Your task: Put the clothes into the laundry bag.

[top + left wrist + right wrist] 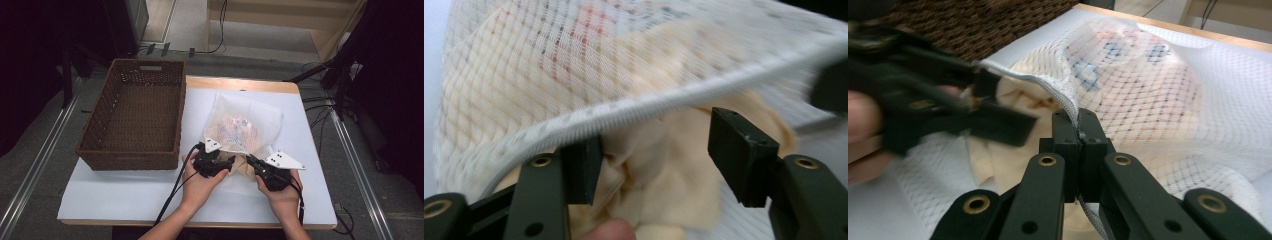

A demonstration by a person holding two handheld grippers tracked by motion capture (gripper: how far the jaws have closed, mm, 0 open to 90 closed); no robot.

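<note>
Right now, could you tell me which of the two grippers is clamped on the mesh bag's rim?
The right gripper: its jaws are pinched shut on the mesh bag's rim. The left gripper's jaws stand apart around the cream cloth.

You are working at the near edge of the table (125,200) — the basket (135,115) is sitting to your left, the mesh bag (245,125) lying just right of it (cloth (664,165) inside), both grippers meeting at its near opening.

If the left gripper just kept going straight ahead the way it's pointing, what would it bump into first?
Most likely the cream-coloured cloth lying between the left gripper's open jaws, at the mouth of the white mesh laundry bag. The bag's thick corded rim crosses just above, though blur leaves depth unsure.
</note>
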